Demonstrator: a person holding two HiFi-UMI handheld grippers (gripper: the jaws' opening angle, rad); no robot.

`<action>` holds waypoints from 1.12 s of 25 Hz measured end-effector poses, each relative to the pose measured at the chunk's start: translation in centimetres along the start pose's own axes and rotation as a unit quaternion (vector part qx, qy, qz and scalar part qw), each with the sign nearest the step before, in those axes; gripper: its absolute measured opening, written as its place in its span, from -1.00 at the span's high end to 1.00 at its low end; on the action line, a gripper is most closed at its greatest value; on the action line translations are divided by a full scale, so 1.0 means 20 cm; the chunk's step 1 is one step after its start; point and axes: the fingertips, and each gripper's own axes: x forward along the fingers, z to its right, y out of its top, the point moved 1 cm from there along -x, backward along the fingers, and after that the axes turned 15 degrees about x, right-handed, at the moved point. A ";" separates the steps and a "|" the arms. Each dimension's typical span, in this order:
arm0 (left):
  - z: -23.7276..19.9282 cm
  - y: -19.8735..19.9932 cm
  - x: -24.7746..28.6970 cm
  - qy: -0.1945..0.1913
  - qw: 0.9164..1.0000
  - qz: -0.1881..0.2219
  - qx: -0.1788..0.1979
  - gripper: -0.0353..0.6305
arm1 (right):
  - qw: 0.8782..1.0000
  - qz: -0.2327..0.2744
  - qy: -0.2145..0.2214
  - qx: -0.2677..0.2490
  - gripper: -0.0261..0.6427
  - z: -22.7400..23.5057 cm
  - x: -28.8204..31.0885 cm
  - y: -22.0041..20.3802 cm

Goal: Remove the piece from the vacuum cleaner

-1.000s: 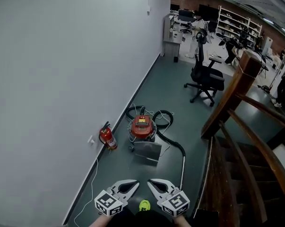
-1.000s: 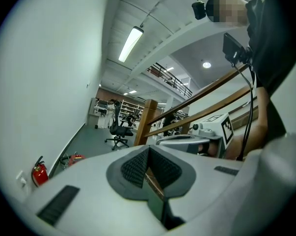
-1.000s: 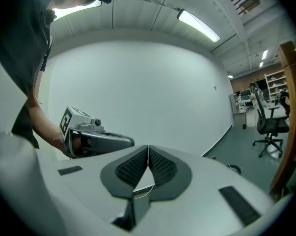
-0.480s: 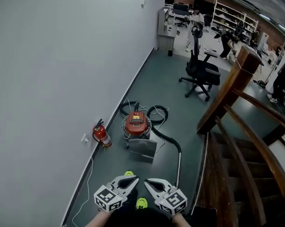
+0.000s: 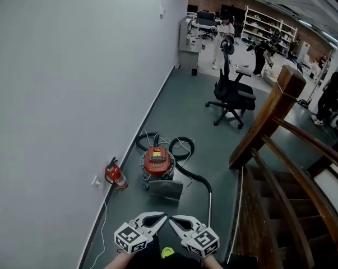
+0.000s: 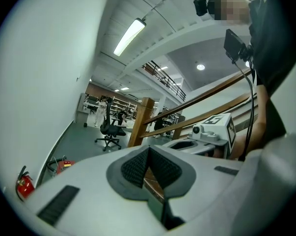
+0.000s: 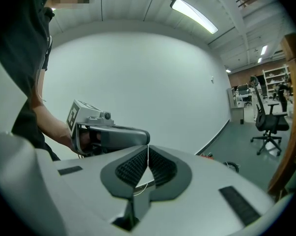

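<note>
Standing on the smooth grey-green floor (image 5: 213, 144), close to the plain white wall (image 5: 73, 94), is the vacuum cleaner (image 5: 157, 162): a squat round canister with a glossy red lid. A flat grey rectangular panel (image 5: 165, 190) sits just in front of the canister. A black hose (image 5: 183, 143) coils behind it and curves round to a slim, straight metal wand (image 5: 209, 206) lying on the floor. A small red cylindrical fire extinguisher (image 5: 115, 175) stands just beside the wall, to the canister's left. Further off are a black swivel chair (image 5: 231, 97) on a star base and a brown wooden newel post (image 5: 269, 116) with sloping handrails. The left gripper (image 5: 165, 217) and right gripper (image 5: 171, 221) are side by side at the bottom of the head view, well apart from the vacuum cleaner. Each has a pale grey moulded shell, dark ribbed pads and a black-and-white marker cube. On both grippers the jaws are pressed together, tip to tip, with nothing between them.
</note>
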 end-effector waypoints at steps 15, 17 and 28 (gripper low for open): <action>-0.47 -0.05 0.11 -0.035 0.999 -0.002 -0.016 0.87 | 0.999 -0.046 -0.021 0.000 0.87 0.24 0.41 0.16; -0.52 -0.06 0.12 -0.048 0.999 -0.012 -0.016 0.87 | 0.998 -0.050 -0.028 0.003 0.87 0.27 0.45 0.18; -0.72 -0.13 0.21 -0.100 0.994 -0.035 -0.011 0.87 | 0.997 -0.044 -0.069 0.019 0.87 0.44 0.61 0.26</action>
